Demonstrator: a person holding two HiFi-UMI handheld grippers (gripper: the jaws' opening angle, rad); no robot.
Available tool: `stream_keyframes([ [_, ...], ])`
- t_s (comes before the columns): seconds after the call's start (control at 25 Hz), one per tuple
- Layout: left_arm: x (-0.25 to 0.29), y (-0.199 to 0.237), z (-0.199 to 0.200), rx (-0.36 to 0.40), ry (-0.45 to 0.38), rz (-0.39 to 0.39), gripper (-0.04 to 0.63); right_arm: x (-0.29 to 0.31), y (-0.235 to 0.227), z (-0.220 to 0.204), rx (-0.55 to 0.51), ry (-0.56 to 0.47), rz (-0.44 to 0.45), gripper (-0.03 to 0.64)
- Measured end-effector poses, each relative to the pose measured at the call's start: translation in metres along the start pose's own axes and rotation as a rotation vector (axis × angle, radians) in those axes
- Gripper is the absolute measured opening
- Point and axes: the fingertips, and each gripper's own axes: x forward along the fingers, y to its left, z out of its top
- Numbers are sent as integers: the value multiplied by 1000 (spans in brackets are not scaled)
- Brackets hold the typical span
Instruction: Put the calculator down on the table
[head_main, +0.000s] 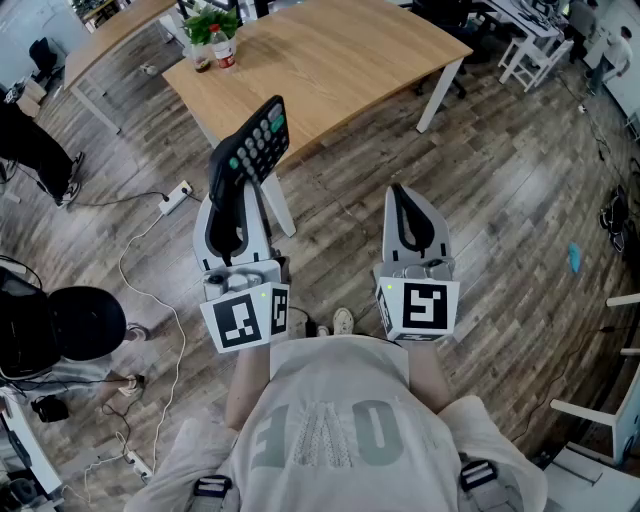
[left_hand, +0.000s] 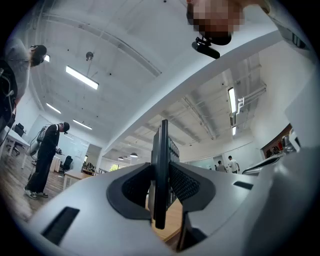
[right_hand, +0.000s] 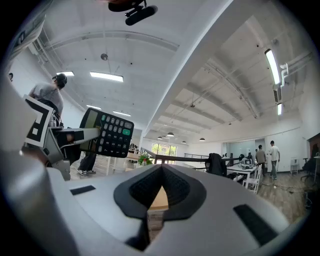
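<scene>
"Calculator (head_main: 258, 140), black, flat, plastic, pale keys with a few green ones: location?"

"In the air, clamped on edge in the left gripper (head_main: 238, 185). The left gripper view shows both pads pressed against the two faces of the calculator (left_hand: 160, 175), which stands upright between them. It tilts up and away from the person."

"Over the counter?"

"Head view puts it at the near edge of the light wooden rectangular counter (head_main: 340, 60), white legs, not touching it. How far above the top, I cannot tell."

"Key side?"

"Faces the right gripper's camera; the keypad (right_hand: 111, 132) reads plainly there."

"Right gripper (head_main: 401, 192)?"

"Closed, tips together, nothing between them. Held beside the left one above the grey-brown plank floor (head_main: 500, 200)."

"Other entries?"

"On the counter's far corner: one green potted plant (head_main: 212, 22), one small bottle with a red label (head_main: 224, 47). On the floor: one white power strip (head_main: 178, 195) with its cable."
</scene>
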Motion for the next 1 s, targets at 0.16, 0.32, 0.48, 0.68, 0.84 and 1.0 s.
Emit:
stream_keyframes([
  [0.16,-3,2,3,-1,-10,8,121,-3,0,0,6,3,-12,18],
  [0.32,-7,4,6,-1,-13,12,121,-7,4,2,-2,1,-5,18],
  [0.48,-9,2,5,-1,-10,9,121,-9,4,3,-2,-11,7,18],
  [0.68,-9,1,7,-18,-13,11,118,-10,-8,1,32,-25,-9,18],
  [0.84,-7,-2,-4,-79,21,-7,107,-11,-18,-5,58,-17,-22,18],
  [1.0,-1,-12,-14,-61,42,-11,106,-5,-26,-12,56,-14,-3,18],
])
